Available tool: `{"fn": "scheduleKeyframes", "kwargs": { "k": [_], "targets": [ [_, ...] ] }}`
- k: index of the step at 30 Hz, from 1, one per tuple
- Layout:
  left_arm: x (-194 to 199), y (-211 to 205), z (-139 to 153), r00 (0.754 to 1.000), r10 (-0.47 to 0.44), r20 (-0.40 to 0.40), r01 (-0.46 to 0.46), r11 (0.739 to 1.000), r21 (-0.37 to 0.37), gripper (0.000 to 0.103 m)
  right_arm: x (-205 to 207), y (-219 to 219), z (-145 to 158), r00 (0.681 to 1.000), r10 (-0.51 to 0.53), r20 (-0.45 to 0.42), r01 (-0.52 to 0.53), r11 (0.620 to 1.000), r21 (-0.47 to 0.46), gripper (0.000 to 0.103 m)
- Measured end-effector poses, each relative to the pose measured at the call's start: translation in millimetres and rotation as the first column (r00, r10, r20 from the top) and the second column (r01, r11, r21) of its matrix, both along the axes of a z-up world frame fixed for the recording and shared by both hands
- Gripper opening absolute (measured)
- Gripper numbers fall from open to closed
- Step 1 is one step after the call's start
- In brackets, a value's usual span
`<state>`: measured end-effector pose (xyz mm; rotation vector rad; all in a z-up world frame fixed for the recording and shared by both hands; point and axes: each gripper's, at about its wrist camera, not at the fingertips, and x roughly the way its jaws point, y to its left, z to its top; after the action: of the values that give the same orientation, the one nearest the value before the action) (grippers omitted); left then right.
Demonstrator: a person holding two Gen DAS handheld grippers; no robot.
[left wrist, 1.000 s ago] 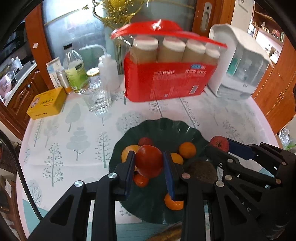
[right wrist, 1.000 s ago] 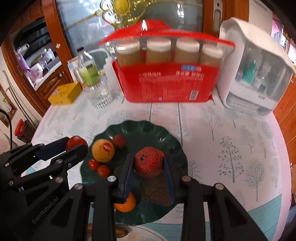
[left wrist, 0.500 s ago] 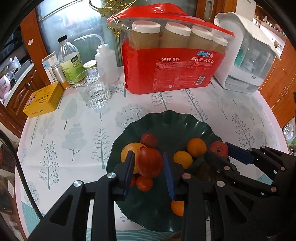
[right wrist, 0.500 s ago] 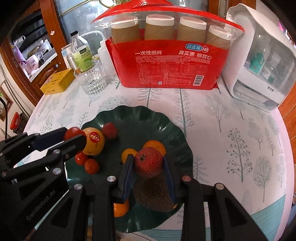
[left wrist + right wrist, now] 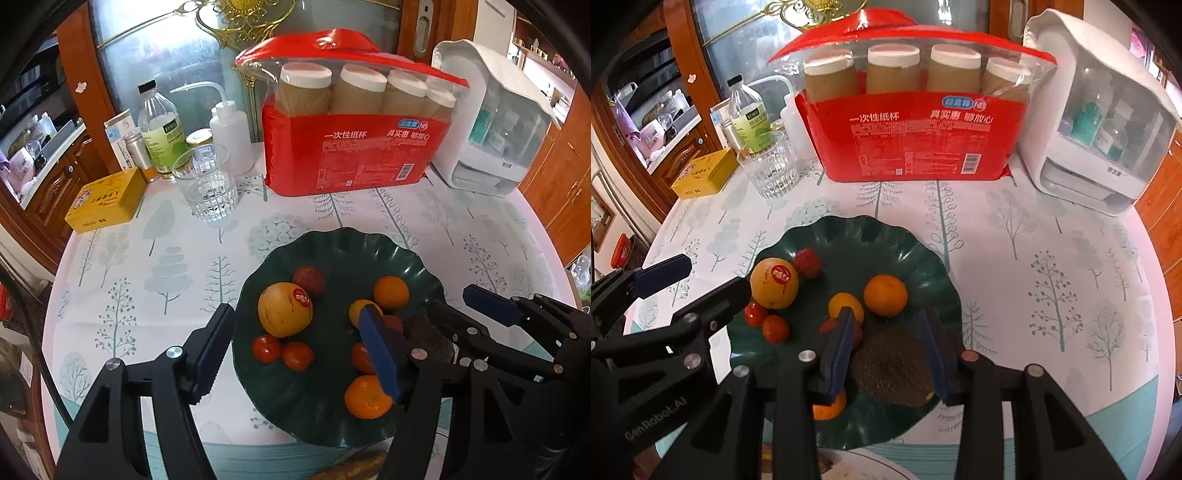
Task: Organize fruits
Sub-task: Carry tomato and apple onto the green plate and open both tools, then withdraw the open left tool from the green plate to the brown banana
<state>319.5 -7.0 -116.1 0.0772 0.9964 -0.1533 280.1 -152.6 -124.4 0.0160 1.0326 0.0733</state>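
A dark green scalloped plate (image 5: 340, 251) (image 5: 849, 236) holds fruit: a yellow apple with a red sticker (image 5: 284, 309) (image 5: 774, 282), a red lychee-like fruit (image 5: 309, 280) (image 5: 809, 263), oranges (image 5: 390, 292) (image 5: 885, 295), small tomatoes (image 5: 297, 355) (image 5: 775, 328) and a dark avocado (image 5: 897, 369). My left gripper (image 5: 295, 354) is open and empty over the plate's near left. My right gripper (image 5: 886, 350) is open, its jaws on either side of the avocado. A red fruit (image 5: 829, 326) lies beside its left finger.
A red pack of paper cups (image 5: 354, 136) stands behind the plate. A white box (image 5: 498, 122) stands at the back right. A glass (image 5: 207, 184), bottles (image 5: 160, 129) and a yellow tin (image 5: 107, 199) stand at the back left. A white plate's rim (image 5: 871, 465) shows at the near edge.
Both grippers have opened and let go of their red fruits, which now lie on the plate. Both grippers have drawn back a little.
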Motion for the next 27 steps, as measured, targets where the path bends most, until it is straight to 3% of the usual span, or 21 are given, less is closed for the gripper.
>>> {"fn": "scheduleKeyframes", "kwargs": {
  "k": [11,27],
  "targets": [
    [-37.4,-0.8,40.0,0.998,-0.005,0.056,0.004,1.000,0.012,0.072,-36.2,-2.6,36.3,0.999,-0.015,0.051,0.014,1.000,0.017,0.038],
    [-133.3,9.0,98.5,0.988,0.044,0.151,-0.051,0.998,0.042,0.079,-124.0,-1.0,86.4,0.992,0.021,0.127,-0.025,0.999,0.026,0.042]
  ]
}}
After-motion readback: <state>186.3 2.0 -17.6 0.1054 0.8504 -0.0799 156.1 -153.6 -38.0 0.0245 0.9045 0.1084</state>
